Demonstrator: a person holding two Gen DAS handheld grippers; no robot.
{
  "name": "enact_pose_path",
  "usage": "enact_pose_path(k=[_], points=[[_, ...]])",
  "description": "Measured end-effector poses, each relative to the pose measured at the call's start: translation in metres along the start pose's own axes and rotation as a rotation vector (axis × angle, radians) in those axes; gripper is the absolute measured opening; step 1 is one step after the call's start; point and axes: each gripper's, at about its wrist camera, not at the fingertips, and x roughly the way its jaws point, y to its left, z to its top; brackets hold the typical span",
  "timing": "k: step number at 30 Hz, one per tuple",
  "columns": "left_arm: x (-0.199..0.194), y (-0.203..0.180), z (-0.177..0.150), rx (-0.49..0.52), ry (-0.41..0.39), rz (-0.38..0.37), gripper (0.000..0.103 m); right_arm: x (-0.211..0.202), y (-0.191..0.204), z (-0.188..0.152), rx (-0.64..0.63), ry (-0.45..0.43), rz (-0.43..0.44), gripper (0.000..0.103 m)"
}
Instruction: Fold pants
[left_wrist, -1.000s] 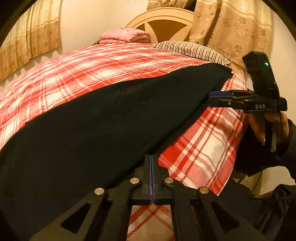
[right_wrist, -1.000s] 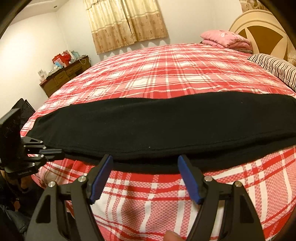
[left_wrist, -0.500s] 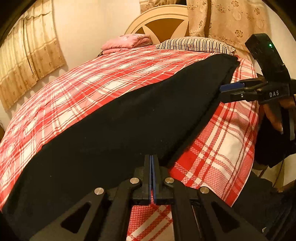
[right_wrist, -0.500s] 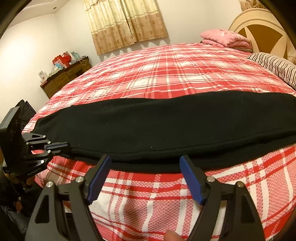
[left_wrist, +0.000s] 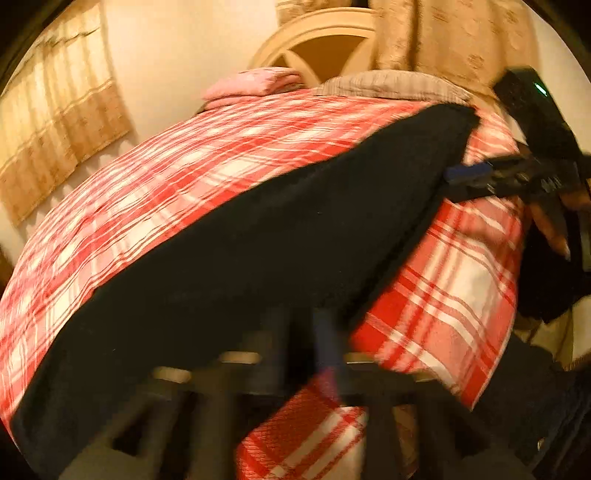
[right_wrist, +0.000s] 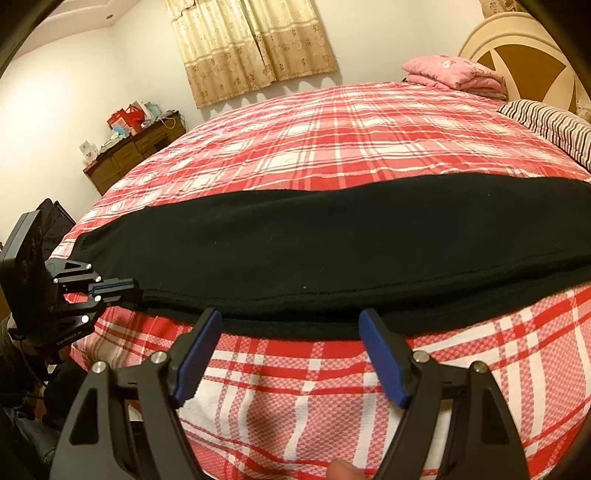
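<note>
The black pants lie stretched lengthwise along the near edge of the bed, already doubled so that one leg rests on the other, with the lower layer peeking out as a thin strip along the front. The left gripper sits at the far left end of the fabric, at the hem corner. In the right wrist view its fingers look pressed together on that corner, but its own camera is smeared by motion, so whether it truly pinches cloth cannot be told for certain. The right gripper hovers just in front of the long edge with its jaws wide apart and nothing between them.

The step in hand looks like taking hold of the pants to bring one end over toward the other. To do it well, the right gripper should slide low along the bedspread and close on both layers together, not only the top one, or the legs will shear apart when lifted. Both grips should sit at matching points on the edge so the cloth rises level. The lift should be modest, keeping the fabric taut between the hands, and the bedspread itself must stay out of the pinch.
</note>
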Motion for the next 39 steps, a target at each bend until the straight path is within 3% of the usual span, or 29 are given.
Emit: enact_pose_path(k=[1, 2, 4, 6, 8, 13, 16, 18, 19, 28, 29, 30, 32, 35, 39], points=[[-0.001, 0.004, 0.001, -0.025, -0.015, 0.031, 0.103, 0.000, 0.001, 0.000, -0.001, 0.000, 0.000, 0.079], [-0.004, 0.007, 0.001, -0.044, -0.049, 0.040, 0.102, 0.000, 0.001, -0.001, -0.001, 0.001, 0.001, 0.079], [-0.005, 0.012, 0.004, -0.086, -0.048, -0.017, 0.102, 0.001, 0.003, -0.001, 0.000, 0.002, 0.001, 0.079], [-0.007, 0.012, 0.006, -0.099, -0.070, -0.008, 0.102, 0.000, 0.004, -0.002, 0.001, 0.001, 0.000, 0.079], [-0.011, 0.006, 0.007, -0.052, -0.105, 0.041, 0.102, 0.001, 0.004, -0.002, 0.003, 0.002, 0.002, 0.079], [-0.005, -0.010, 0.010, 0.068, -0.097, 0.081, 0.102, 0.001, 0.004, -0.002, 0.004, 0.002, 0.002, 0.080], [0.004, -0.016, 0.011, 0.104, -0.084, 0.056, 0.098, 0.001, 0.004, -0.002, 0.003, 0.002, 0.001, 0.080], [0.014, -0.017, 0.012, 0.126, -0.053, 0.052, 0.079, 0.002, 0.004, -0.002, 0.003, 0.002, 0.002, 0.080], [0.017, -0.016, 0.012, 0.131, -0.045, 0.051, 0.075, 0.002, 0.004, -0.002, 0.004, 0.001, 0.002, 0.080], [0.030, -0.025, 0.006, 0.208, 0.005, 0.048, 0.070, 0.002, 0.004, -0.002, 0.007, 0.001, 0.006, 0.081], [0.029, -0.024, 0.005, 0.202, 0.006, 0.028, 0.056, 0.002, 0.005, -0.002, 0.008, 0.001, 0.005, 0.081], [0.029, -0.022, 0.007, 0.184, 0.009, -0.007, 0.031, 0.002, 0.004, -0.002, 0.007, 0.001, 0.005, 0.081], [0.026, -0.017, 0.009, 0.144, 0.008, -0.044, 0.014, 0.001, 0.005, -0.002, 0.003, 0.001, 0.004, 0.081], [0.017, -0.015, 0.009, 0.134, -0.014, -0.055, 0.004, 0.001, 0.004, -0.002, 0.006, 0.000, 0.006, 0.081], [-0.005, -0.020, 0.007, 0.153, -0.058, -0.088, 0.003, 0.001, 0.004, -0.002, 0.004, -0.002, 0.006, 0.081]])
